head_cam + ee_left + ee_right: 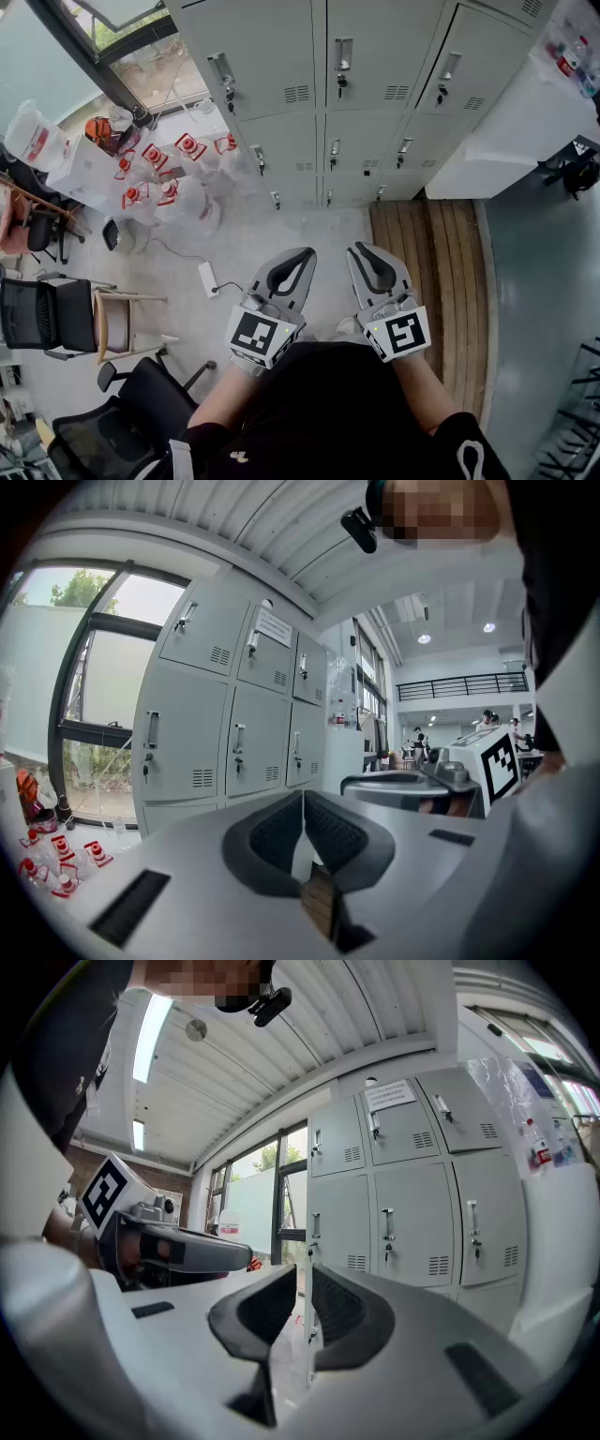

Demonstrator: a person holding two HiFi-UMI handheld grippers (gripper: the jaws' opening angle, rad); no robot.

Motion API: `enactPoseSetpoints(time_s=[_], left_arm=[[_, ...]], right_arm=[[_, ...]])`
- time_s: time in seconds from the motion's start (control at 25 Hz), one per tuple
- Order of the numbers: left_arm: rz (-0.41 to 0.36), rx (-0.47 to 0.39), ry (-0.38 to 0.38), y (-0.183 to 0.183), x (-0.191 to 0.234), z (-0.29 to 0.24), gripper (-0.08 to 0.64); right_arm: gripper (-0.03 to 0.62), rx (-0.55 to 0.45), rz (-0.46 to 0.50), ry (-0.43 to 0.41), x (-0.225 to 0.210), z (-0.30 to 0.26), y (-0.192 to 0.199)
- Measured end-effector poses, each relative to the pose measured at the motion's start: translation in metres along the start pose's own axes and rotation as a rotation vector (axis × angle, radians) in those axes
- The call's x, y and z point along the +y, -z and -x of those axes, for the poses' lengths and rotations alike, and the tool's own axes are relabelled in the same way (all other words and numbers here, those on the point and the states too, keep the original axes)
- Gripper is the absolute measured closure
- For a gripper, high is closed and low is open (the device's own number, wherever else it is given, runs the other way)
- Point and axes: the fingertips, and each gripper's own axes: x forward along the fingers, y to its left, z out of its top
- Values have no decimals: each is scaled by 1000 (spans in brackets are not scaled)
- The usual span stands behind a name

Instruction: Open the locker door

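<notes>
Plainly, nothing has been touched yet. The lockers (375, 94) stand well ahead of both tools with every door in view closed, and a stretch of bare floor (300, 234) lies between. The left tool (302, 253) and the right tool (363, 247) are held side by side close to the person's body. Both point roughly level toward the lockers, each with its jaws pressed together on nothing. That reads as a carrying pose for walking up, not a reach. I judge the task barely begun, and which door is meant cannot be told from here.

Only the head view gives the layout. A wooden platform (431, 272) lies off to the right of the right tool, and red-labelled bottles (155, 173) cluster well to the left of the left tool by the window. Ahead are the door handles (343, 54), with keys (341, 82) hanging in the locks below them.

The left gripper view confirms the left tool (302, 797) is closed and empty, and it catches the right tool (412, 782) alongside. The right gripper view does the same for the right tool (307, 1277). Both gripper views also look up the locker fronts to the top row, where a paper notice (391, 1095) is stuck on one door. That row is cut off in the head view.
</notes>
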Motion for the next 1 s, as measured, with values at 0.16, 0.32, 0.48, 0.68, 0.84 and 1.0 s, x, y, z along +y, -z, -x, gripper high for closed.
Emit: enactPoseSetpoints(time_s=[0.16,0.32,0.48,0.68,0.84,1.0], left_arm=[[0,-4,2,-2,18,9,537],[11,-7,1,3,41,20,537],[21,-16,13,3,63,28,537],[32,-15,47,8,90,34,537],[39,4,76,17,106,34,537],[52,28,87,24,115,16,537]], right_arm=[[529,15,-6,6,12,-14,3],[529,27,15,4,29,-30,4],[529,32,13,17,41,-48,4],[529,35,-28,49,49,-70,6],[529,52,-27,88,47,-82,13],[529,57,-45,108,29,-94,19]])
